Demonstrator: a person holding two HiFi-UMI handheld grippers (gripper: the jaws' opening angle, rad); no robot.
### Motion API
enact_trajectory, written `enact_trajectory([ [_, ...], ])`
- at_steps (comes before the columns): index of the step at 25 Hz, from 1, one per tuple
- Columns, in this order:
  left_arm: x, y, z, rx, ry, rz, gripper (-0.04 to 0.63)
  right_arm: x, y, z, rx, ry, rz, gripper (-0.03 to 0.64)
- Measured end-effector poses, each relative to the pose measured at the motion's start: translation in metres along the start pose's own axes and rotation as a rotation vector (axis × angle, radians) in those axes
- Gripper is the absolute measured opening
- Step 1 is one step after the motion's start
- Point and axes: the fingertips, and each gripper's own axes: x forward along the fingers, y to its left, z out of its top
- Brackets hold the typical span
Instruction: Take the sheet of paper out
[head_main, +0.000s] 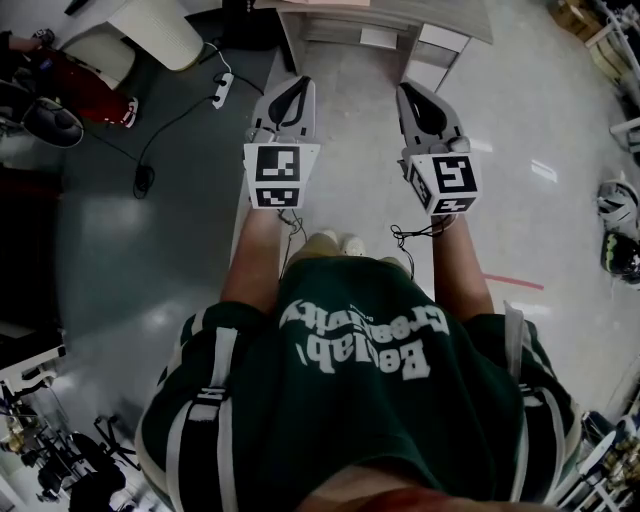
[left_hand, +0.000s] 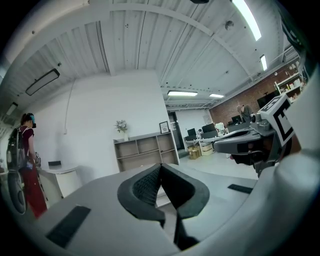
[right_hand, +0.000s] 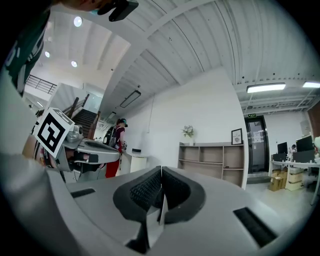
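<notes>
No sheet of paper shows in any view. In the head view both grippers are held level, side by side, in front of the person in a green shirt. My left gripper (head_main: 288, 88) has its jaws pressed together with nothing between them; in its own view the black pads (left_hand: 150, 184) meet at the tip (left_hand: 160, 167). My right gripper (head_main: 418, 95) is shut too, its jaws touching along a thin line (right_hand: 161, 172) and empty. Each gripper shows in the other's view: the right gripper (left_hand: 247, 142) and the left gripper (right_hand: 85, 150).
A low open shelf unit (left_hand: 145, 150) (right_hand: 215, 160) stands against the white wall ahead, and it also shows at the top of the head view (head_main: 385, 30). A person in red (left_hand: 27, 165) stands by a white counter (head_main: 150, 30). A power strip with cable (head_main: 222, 88) lies on the floor at left.
</notes>
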Motion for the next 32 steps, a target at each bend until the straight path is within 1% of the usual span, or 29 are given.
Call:
enact_trajectory([
  [8, 0.006, -0.001, -0.01, 0.0, 0.012, 0.007, 0.018, 0.004, -0.003, -0.01, 0.008, 0.003, 0.011, 0.034],
  [14, 0.017, 0.016, -0.019, -0.008, 0.025, 0.017, 0.018, 0.025, 0.0, -0.016, 0.009, 0.012, 0.023, 0.034],
  [23, 0.066, 0.056, -0.031, -0.028, 0.02, 0.011, 0.018, 0.086, -0.01, -0.023, -0.005, 0.03, 0.021, 0.034],
  [27, 0.102, 0.077, -0.032, -0.03, 0.013, 0.006, 0.018, 0.122, -0.028, -0.025, -0.008, 0.035, 0.011, 0.034],
  [32, 0.152, 0.113, -0.034, -0.037, 0.014, 0.003, 0.018, 0.176, -0.049, -0.024, -0.01, 0.039, -0.003, 0.034],
])
